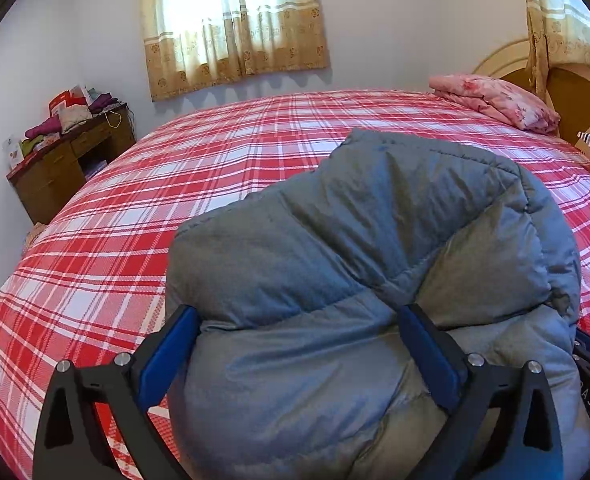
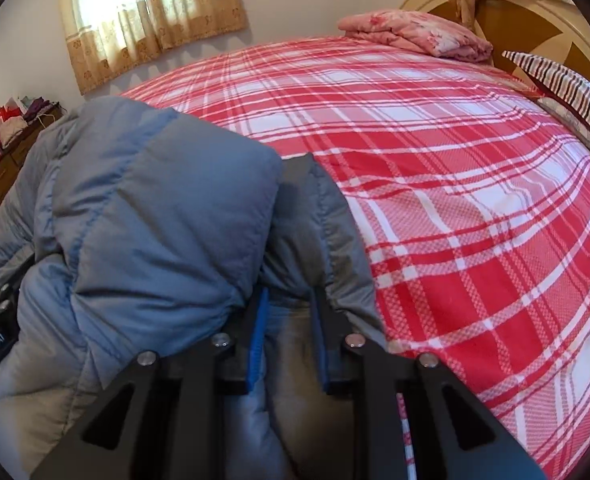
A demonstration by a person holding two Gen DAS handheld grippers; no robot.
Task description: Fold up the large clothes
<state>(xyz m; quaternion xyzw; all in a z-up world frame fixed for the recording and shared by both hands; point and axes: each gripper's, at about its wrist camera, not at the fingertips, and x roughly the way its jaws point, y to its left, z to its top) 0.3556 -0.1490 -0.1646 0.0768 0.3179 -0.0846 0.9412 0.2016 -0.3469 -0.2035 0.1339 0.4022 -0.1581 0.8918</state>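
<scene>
1. Your grey-blue quilted puffer jacket (image 1: 375, 240) lies bunched at the near edge of the bed, on the red and white plaid bedspread (image 1: 135, 220); it is puffy, stitched in panels, and folded over on itself in thick rolls.
2. Your left gripper (image 1: 299, 356) stands wide, a fat roll of the jacket bulging between its blue pads (image 1: 167, 356), which lie against the fabric at both sides; whether they press on it I cannot tell.
3. Your right gripper (image 2: 289, 344) is narrow, its jaws closed on a thin fold of the jacket (image 2: 155, 208).
4. Only your left view shows the whole wooden desk (image 1: 63, 168) heaped with clothes by the wall; the right view shows just its corner.
5. Only your right view shows the striped pillow (image 2: 567, 92) clearly, beside the wooden headboard (image 2: 447, 4).
6. Both views show the pink floral folded bedding (image 1: 495, 100) at the far end and the curtained window (image 1: 231, 20).
</scene>
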